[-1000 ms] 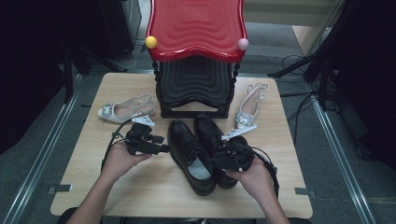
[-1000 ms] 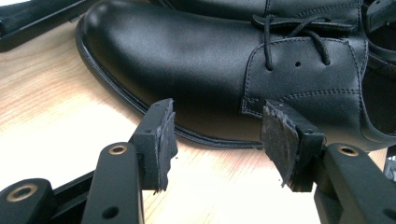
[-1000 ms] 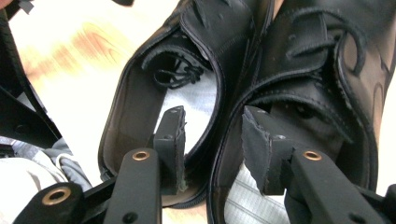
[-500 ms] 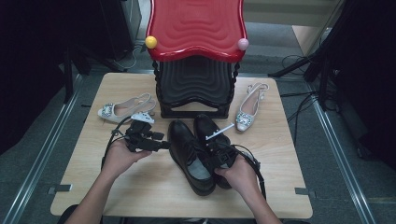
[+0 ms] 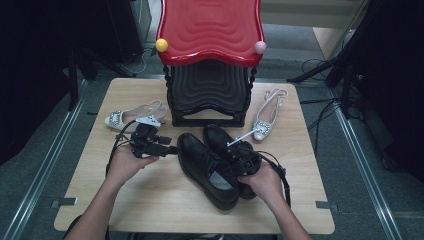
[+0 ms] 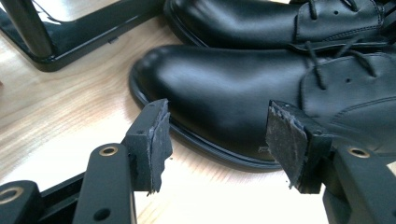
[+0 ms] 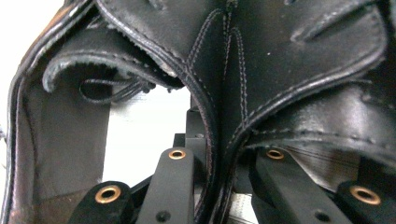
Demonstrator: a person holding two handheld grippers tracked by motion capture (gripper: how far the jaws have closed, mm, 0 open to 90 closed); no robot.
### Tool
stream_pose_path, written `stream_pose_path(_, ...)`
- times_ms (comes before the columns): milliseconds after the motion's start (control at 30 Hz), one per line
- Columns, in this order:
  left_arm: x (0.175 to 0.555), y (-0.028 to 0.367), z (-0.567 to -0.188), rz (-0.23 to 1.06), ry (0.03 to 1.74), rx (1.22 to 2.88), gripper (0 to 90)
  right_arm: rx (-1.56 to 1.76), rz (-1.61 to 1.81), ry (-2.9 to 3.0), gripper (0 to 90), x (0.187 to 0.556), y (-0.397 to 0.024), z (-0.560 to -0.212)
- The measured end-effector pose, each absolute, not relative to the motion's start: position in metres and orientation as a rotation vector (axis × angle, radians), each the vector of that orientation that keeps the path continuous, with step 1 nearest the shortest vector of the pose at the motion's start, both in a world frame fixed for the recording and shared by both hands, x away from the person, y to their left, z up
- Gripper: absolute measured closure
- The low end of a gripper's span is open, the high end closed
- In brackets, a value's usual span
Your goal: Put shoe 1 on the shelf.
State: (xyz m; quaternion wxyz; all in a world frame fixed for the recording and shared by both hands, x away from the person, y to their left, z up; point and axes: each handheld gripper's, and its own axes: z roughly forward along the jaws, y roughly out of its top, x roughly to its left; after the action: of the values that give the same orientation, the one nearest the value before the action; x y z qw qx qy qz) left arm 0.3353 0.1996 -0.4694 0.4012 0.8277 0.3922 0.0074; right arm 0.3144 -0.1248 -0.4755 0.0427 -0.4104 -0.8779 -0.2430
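Two glossy black leather lace-up shoes (image 5: pixel 215 162) lie before the red-topped stool (image 5: pixel 210 30); my right gripper (image 5: pixel 243 161), jaws just closing, pinches their adjoining collars, my left gripper (image 5: pixel 167 149) spread beside them.

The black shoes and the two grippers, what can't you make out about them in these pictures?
- High view: right gripper jaw tips, hidden inside the black shoes.
- Right gripper view: pads, covered by the pinched shoe walls.
- Left gripper view: shoe heels, cut off by the right edge; left gripper stands open.
- High view: shoe laces, too small.
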Motion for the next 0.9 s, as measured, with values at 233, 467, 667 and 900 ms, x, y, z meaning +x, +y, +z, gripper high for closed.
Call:
stream_pose_path(233, 0.336, 0.207, -0.47, 0.042, 1.013, 2.096, 40.0, -1.214, -0.827, -2.544, 83.2, 0.315, -0.145, -0.463)
stream_pose_path(467, 0.337, 0.215, -0.469, 0.049, 1.031, 2.07, 40.0, -1.21, -0.903, -2.498, 83.1, 0.31, -0.155, -0.446)
stream_pose_path(667, 0.337, 0.218, -0.47, 0.039, 1.033, 2.068, 40.1, -1.215, -1.001, -2.493, 82.9, 0.303, -0.164, -0.415)
stream_pose_path(900, 0.337, 0.217, -0.472, 0.04, 1.033, 2.082, 40.1, -1.2, -1.131, -2.471, 82.9, 0.306, -0.166, -0.386)
